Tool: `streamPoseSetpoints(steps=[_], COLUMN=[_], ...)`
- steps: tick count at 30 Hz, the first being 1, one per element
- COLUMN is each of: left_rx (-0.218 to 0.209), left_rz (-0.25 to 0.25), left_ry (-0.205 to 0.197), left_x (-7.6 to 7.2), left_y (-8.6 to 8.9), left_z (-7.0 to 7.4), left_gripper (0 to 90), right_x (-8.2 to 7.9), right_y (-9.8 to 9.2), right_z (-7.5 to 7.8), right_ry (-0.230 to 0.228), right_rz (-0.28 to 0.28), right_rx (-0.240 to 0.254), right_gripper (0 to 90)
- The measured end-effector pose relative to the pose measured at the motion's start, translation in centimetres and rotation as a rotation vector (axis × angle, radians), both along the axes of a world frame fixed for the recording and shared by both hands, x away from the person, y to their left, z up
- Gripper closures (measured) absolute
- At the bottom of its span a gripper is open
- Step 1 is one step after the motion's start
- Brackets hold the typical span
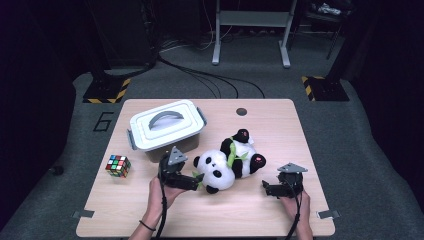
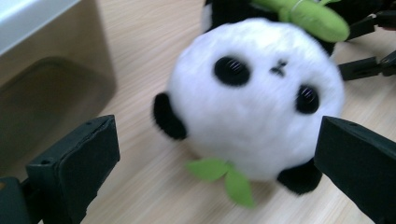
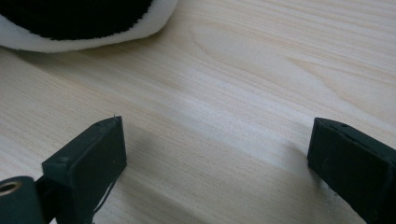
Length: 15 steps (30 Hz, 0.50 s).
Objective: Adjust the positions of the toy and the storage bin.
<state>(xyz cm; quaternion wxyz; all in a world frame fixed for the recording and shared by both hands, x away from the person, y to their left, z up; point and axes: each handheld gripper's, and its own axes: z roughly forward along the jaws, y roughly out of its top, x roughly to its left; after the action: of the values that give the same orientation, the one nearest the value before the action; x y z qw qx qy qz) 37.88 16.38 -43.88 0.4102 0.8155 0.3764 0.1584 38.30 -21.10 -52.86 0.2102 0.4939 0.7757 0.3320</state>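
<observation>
Underfoot, grey carpet and cables around a pale wooden tabletop (image 1: 150, 215). Counted: one plush panda (image 1: 225, 162) at centre, one lidded box (image 1: 167, 127) at ten o'clock, one puzzle cube (image 1: 118, 166) at nine. Left claw (image 1: 196, 183) gaping wide beside the panda (head between its jaws); right claw (image 1: 266, 189) wide, at four o'clock.

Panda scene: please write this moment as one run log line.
left gripper: open, at panda head | right gripper: open over table | box: lidded

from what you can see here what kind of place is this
Probably a lab or recording studio, not a home: hazard-striped stand bases, cables across grey carpet, and a lone wooden table in a dark room.
</observation>
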Motion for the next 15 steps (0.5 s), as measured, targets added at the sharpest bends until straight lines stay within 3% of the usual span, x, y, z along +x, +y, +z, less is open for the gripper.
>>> streamPoseSetpoints(steps=[4,7,11,13,15], left_rx=[0.013,0.008,0.019,0.04,0.052], left_rz=[-0.042,-0.046,-0.054,-0.057,-0.049], left_ry=[0.006,0.003,0.007,0.011,0.006], left_x=[0.8,1.1,1.5,1.7,2.0], left_y=[-2.5,-3.8,-4.7,-5.0,-5.2], left_z=[0.0,-0.1,-0.5,-0.9,-1.2], left_gripper=[0.2,0.2,3.4,9.6,9.2], right_x=[0.0,0.0,0.0,0.0,0.0], right_y=[0.0,0.0,0.0,0.0,0.0], right_z=[0.0,0.0,0.0,0.0,0.0], right_ry=[-0.001,0.0,0.0,0.0,0.0], right_rz=[0.0,0.0,0.0,0.0,0.0], right_rx=[0.0,0.0,0.0,0.0,0.0], right_gripper=[3.7,3.7,3.7,3.8,3.8])
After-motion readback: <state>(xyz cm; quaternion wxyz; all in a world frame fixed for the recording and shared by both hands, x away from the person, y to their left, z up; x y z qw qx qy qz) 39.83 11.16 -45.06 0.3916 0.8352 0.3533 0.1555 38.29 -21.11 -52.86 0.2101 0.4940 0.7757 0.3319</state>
